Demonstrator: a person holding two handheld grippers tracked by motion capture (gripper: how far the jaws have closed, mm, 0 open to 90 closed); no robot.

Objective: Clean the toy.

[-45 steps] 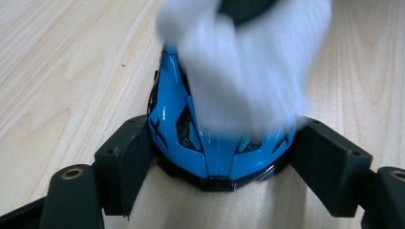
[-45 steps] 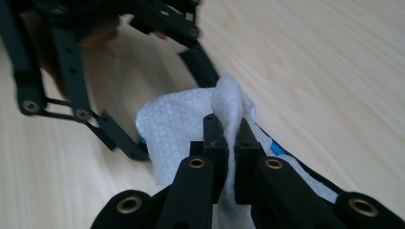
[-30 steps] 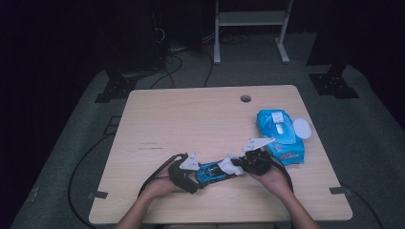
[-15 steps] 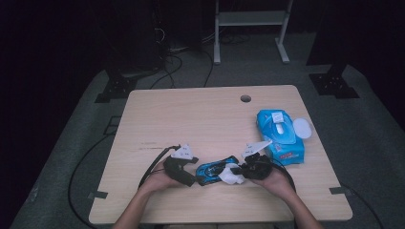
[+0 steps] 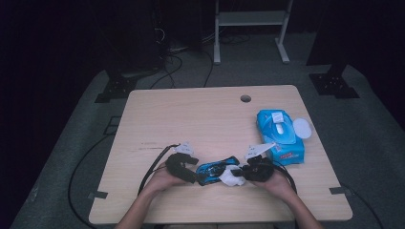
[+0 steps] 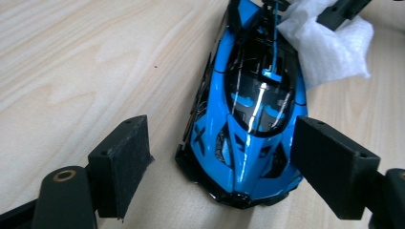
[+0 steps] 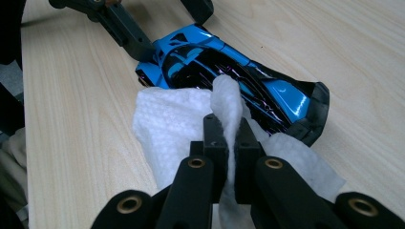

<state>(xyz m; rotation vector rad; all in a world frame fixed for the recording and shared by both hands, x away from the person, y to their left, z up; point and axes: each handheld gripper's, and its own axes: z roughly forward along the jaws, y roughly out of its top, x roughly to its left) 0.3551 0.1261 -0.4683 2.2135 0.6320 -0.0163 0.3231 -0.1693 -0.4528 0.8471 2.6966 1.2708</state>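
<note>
A blue and black toy car [image 5: 212, 170] lies on the wooden table [image 5: 200, 119] near its front edge, between my two grippers. My left gripper [image 5: 193, 172] is open around the car's nose [image 6: 248, 109]. Its jaws have just been opening, and the left pad [image 6: 122, 162] stands clear of the car. My right gripper [image 5: 239, 174] is shut on a white wipe [image 7: 167, 129], and the wipe rests against the car's side [image 7: 229, 67]. In the left gripper view the wipe [image 6: 329, 47] lies at the car's far end.
A blue pack of wipes [image 5: 279, 136] with its white lid [image 5: 302, 128] flipped open lies at the right, just behind my right hand. A small round hole [image 5: 245, 98] sits near the table's far edge. Black cables trail off the front left.
Both hands, the car and the wipe have stayed almost where they were near the front edge.
</note>
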